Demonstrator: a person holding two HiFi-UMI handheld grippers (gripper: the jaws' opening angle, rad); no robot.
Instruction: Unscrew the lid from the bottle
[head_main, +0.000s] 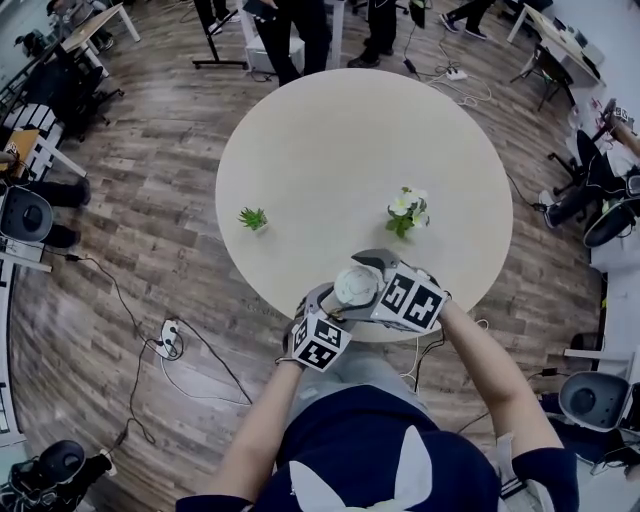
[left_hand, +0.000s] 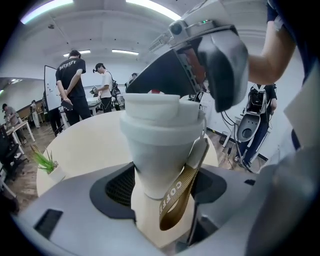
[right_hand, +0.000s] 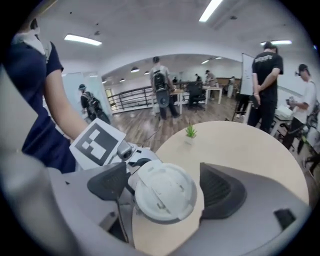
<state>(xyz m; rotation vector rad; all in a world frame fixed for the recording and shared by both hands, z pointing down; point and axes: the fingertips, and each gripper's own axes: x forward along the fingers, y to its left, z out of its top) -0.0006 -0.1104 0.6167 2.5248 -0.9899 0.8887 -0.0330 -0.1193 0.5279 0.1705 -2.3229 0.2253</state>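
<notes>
Head view: L hand-held gripper (left_hand: 162, 189) clamps bottle (left_hand: 155, 150) by table's (head_main: 330, 150) near edge; R hand-held gripper (right_hand: 165, 189) wide round lid (right_hand: 162, 197).

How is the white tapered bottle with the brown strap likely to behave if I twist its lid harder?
The white tapered bottle looks smooth and narrows toward its base, so it may spin or slip in the left gripper. Its brown strap hangs limp, so it is probably floppy. The wall shows no denting, so likely stiff.

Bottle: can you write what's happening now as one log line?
left gripper: shut on bottle | right gripper: open around lid | lid: on bottle
</notes>
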